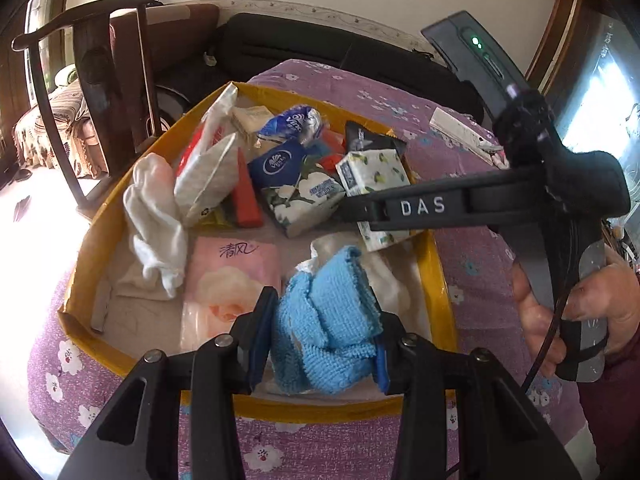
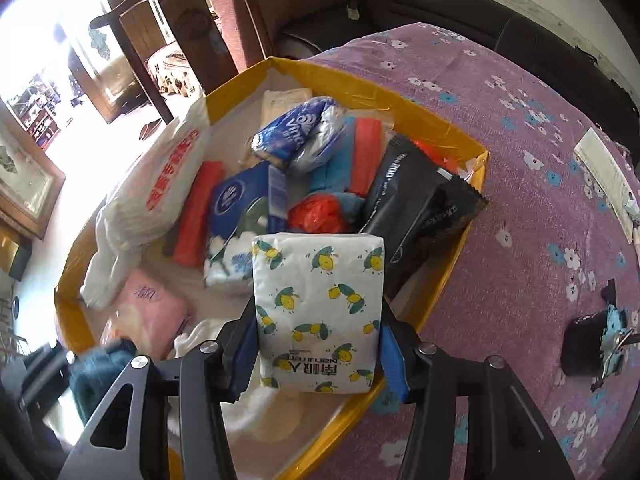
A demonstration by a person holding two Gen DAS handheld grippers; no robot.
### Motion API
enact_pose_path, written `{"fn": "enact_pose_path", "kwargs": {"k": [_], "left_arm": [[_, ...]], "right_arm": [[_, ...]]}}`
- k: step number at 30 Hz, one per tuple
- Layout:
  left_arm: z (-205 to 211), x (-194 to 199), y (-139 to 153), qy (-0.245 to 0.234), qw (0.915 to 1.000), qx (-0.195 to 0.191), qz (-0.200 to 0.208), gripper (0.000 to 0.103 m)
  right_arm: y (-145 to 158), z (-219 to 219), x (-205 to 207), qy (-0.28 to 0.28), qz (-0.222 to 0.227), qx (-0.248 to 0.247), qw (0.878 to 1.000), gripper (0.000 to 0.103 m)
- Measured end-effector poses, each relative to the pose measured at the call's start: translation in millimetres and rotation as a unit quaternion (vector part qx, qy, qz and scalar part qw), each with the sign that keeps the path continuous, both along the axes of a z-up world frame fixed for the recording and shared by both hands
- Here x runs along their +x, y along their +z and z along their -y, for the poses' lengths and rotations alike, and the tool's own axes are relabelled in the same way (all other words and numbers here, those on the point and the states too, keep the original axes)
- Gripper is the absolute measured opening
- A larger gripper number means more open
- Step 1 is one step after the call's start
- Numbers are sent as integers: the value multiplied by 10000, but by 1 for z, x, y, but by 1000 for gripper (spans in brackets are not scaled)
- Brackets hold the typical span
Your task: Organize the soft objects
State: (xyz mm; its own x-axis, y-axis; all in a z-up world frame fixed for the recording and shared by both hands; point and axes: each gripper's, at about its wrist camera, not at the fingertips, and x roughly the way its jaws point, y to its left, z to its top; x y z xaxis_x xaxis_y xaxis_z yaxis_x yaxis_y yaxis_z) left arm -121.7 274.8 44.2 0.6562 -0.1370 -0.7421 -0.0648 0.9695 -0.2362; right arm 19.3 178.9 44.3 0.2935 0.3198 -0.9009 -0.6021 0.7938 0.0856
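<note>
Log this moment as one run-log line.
left gripper: shut on blue cloth | right gripper: shut on lemon-print tissue pack | both over yellow box

The left wrist camera looks forward and down, close over the near rim of the yellow box, which fills mid-frame. The right wrist camera looks down from the opposite near corner, equally close. Both views share the box and purple floral cloth.

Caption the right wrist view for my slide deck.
Right gripper holding lemon-print tissue pack over the yellow-rimmed box.
</note>
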Motion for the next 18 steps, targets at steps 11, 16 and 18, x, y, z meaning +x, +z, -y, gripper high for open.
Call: {"fn": "enact_pose_path", "kwargs": {"k": [11,16,18], "left_arm": [[9,9,0,132,9998,129,56,71],[7,5,5,270,9995,114,108,83],[4,2,8,358,9992,130,110,83]], "right_arm": [[-5,5,13,-38,-208,300,9993,67],[13,13,5,-45,-125,673,9976,79],[19,17,2,-45,-97,789,9968,80]]}}
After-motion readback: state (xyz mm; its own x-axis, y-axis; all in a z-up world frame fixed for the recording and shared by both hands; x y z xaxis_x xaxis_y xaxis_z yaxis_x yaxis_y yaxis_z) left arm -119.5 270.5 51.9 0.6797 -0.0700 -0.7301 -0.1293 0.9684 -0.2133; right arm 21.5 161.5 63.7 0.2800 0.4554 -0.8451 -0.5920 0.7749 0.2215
